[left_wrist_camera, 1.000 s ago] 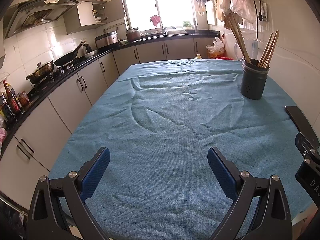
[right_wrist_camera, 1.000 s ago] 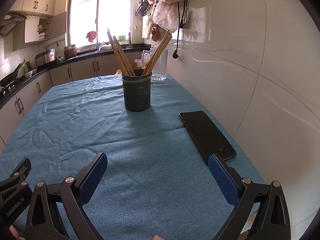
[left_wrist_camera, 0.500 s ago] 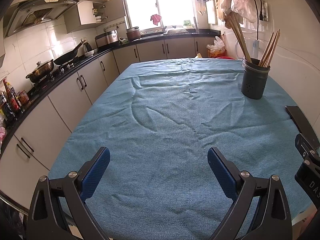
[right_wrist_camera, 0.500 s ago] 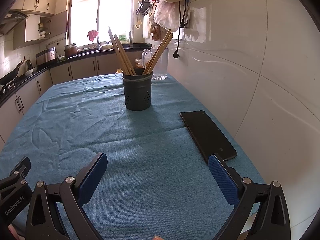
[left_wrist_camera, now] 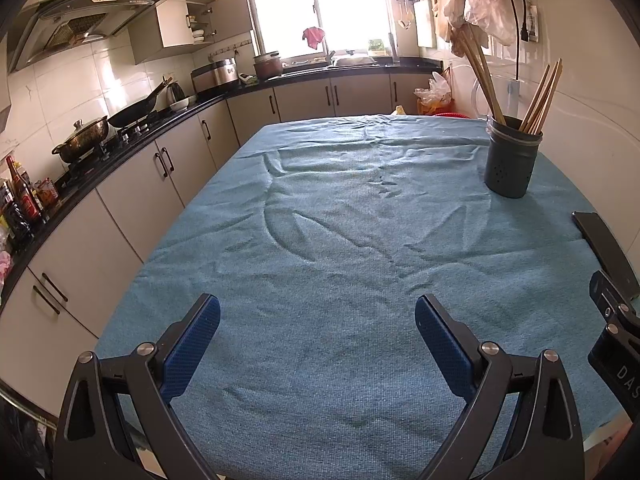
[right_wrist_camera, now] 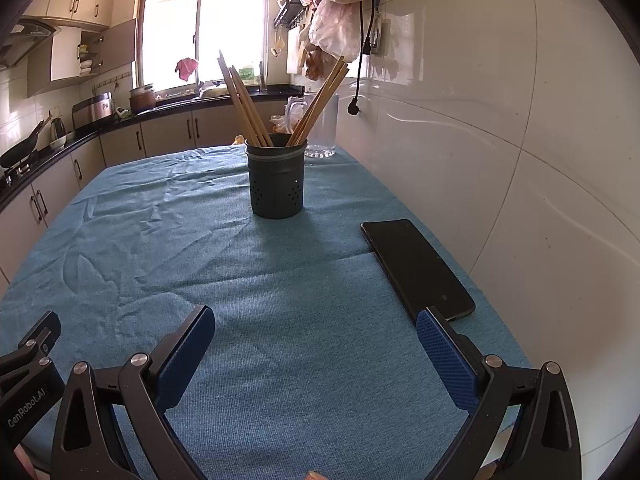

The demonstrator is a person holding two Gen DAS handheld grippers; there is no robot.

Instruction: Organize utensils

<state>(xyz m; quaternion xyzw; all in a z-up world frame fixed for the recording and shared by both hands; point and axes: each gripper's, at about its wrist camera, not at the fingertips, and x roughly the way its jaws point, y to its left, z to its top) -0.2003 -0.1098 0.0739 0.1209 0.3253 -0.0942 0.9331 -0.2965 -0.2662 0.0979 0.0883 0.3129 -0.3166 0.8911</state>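
Both grippers, left [left_wrist_camera: 316, 330] and right [right_wrist_camera: 314, 334], spread and empty; reaching past phone [right_wrist_camera: 416, 266] risks toppling top-heavy chopstick holder [right_wrist_camera: 276, 182].

cloth [right_wrist_camera: 304, 320]: blue, crinkly
cup [right_wrist_camera: 276, 184]: dark grey, little dots of holes
chopsticks [right_wrist_camera: 244, 108]: light brown
phone [right_wrist_camera: 416, 268]: black
pads [right_wrist_camera: 184, 360]: blue, bumpy

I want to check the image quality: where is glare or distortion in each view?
Left wrist view: the window is blown out white, and the cabinets curve from fisheye. Right wrist view: the window is overexposed too, the wall tiles show glare streaks, and the holder casts a shadow forward.
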